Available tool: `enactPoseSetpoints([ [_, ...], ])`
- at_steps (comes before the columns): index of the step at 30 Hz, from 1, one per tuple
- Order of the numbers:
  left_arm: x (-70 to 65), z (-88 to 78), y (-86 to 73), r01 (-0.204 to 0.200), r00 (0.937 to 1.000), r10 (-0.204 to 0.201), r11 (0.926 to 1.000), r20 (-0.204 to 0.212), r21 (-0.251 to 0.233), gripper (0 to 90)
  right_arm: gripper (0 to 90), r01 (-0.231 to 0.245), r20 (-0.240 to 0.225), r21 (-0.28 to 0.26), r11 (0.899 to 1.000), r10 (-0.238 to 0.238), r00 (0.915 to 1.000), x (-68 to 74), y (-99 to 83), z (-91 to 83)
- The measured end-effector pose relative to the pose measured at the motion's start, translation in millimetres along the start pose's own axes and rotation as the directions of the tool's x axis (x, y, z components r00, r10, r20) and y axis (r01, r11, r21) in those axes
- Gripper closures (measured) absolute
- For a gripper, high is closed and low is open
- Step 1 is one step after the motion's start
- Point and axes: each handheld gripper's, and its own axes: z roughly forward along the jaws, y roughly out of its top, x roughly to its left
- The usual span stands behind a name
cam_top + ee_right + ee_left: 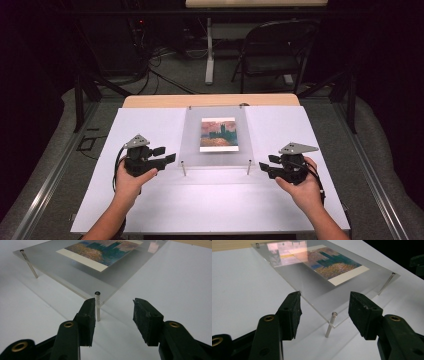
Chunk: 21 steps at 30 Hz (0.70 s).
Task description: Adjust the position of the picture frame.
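A clear acrylic plate (192,145) stands on thin metal posts (184,168) above the white tabletop (210,205). On it lies a small painted picture (218,134) with a white border. My left gripper (166,154) is just left of the plate's near left corner, jaws open and empty. In the left gripper view that corner post (330,325) stands ahead between the open jaws of the left gripper (325,296). My right gripper (267,163) is open beside the near right corner. In the right gripper view the post (97,306) rises close to the left jaw of the right gripper (113,302).
The white sheet covers a wooden table whose far edge (210,101) shows behind the plate. Beyond the table are a dark folding chair (272,50), a white table leg (209,50) and cables on the floor. Bare white surface lies in front of the plate.
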Motion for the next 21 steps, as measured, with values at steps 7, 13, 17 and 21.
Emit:
enactPoseSetpoints([
  [7, 5.9, 7.4, 12.1, 0.013, 0.9998, -0.012, 0.9999, 0.015, -0.009, 43.4, 52.0, -0.011, -0.001, 0.022, 1.000, 0.011, 0.9999, -12.5, 11.5, 8.8],
  [13, 8.9, 15.7, 24.2, 0.013, 0.9999, -0.013, 0.9999, 0.005, 0.005, 42.9, 51.9, -0.004, 0.017, 0.052, 0.999, 0.003, 0.9999, -19.5, 23.9, 19.2],
  [17, 13.2, 22.6, 37.0, 0.030, 0.9995, -0.030, 0.9995, 0.008, 0.003, 42.2, 51.2, -0.016, 0.017, 0.053, 0.998, 0.015, 0.9997, -24.9, 35.0, 26.3],
  [21, 18.6, 32.1, 51.6, 0.032, 0.9995, -0.032, 0.9995, -0.008, 0.006, 42.4, 50.0, -0.047, 0.010, 0.046, 0.998, 0.047, 0.9989, -31.8, 49.8, 36.4],
])
